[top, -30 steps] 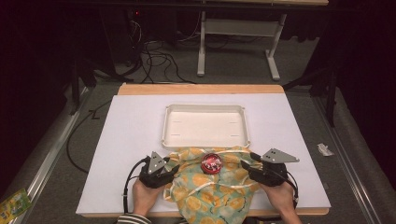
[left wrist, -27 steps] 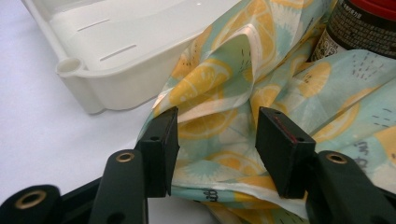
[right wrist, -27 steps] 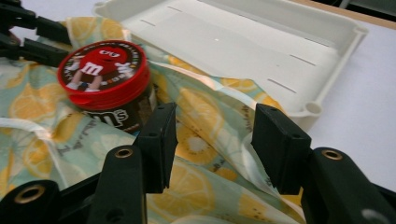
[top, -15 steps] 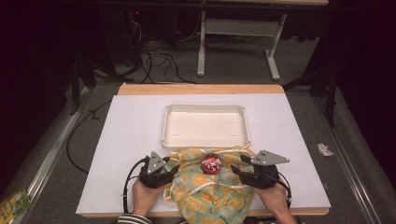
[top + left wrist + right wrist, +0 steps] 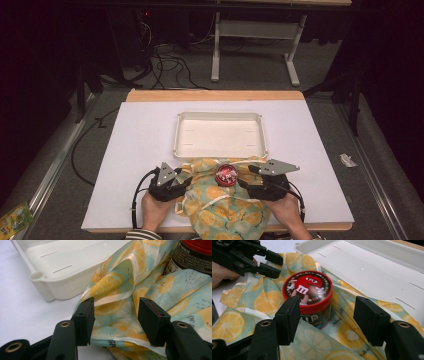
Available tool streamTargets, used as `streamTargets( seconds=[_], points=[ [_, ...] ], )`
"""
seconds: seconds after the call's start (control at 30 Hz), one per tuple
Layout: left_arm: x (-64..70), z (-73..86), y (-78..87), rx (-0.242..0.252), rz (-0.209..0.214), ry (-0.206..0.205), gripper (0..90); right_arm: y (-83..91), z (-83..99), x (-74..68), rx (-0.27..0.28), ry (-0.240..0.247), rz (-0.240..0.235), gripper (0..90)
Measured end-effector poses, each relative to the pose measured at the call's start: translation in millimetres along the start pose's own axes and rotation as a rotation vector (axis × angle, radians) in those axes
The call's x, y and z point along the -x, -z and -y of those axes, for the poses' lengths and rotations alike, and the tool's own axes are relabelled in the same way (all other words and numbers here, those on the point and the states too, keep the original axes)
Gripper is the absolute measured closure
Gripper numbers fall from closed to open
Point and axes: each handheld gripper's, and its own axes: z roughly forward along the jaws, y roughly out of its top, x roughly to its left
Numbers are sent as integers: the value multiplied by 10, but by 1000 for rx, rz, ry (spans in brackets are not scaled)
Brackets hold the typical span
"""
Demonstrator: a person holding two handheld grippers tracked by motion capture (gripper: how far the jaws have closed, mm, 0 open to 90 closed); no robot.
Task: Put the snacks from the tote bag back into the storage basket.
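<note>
Left tongs (image 5: 186,180): held in the person's left hand (image 5: 155,210) at the near left of the counter (image 5: 140,145), jaws spread apart. In the left gripper view the tongs (image 5: 113,315) straddle a raised fold of the lemon-print cloth (image 5: 125,290); whether either jaw touches the fabric cannot be told.

Lemon-print cloth (image 5: 220,200): teal and white with orange-yellow citrus slices, lying rumpled at the near edge of the counter between the two tongs. Its far edge reaches the near wall of the tray. A white cord (image 5: 225,201) lies across it.

Candy tin (image 5: 226,174): round, red lid with a cartoon figure, dark printed side. Stands upright on the cloth, just before the tray. In the left gripper view the tin (image 5: 192,257) sits beyond the fold, partly hidden by cloth. In the right gripper view the tin (image 5: 308,293) stands directly ahead, nearer the left jaw.

White tray (image 5: 220,135): shallow, rectangular, mid-counter, beyond the cloth; it blocks the way forward past the tin.

Right tongs (image 5: 243,176): held in the person's right hand (image 5: 287,212), jaws wide apart, gripping nothing. In the right gripper view the tongs (image 5: 328,317) hover above the cloth (image 5: 262,302), tin just beyond them, the left tongs (image 5: 274,263) farther off at upper left.

Surroundings: cables (image 5: 167,62) and a grey frame (image 5: 255,40) on the floor behind; paper scrap (image 5: 347,160) on the floor at right.
</note>
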Motion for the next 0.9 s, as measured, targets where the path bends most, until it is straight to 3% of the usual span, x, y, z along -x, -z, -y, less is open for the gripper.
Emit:
streamTargets(
  seconds=[0.33, 0.9],
  points=[
    [-11, 1, 2, 2, 6, 11, 452, -139, -110, -83, -11, 22, -44, 345],
    [-35, 8, 18, 18, 23, 33, 445, -343, -206, -140, -73, 51, -64, 259]
  ],
)
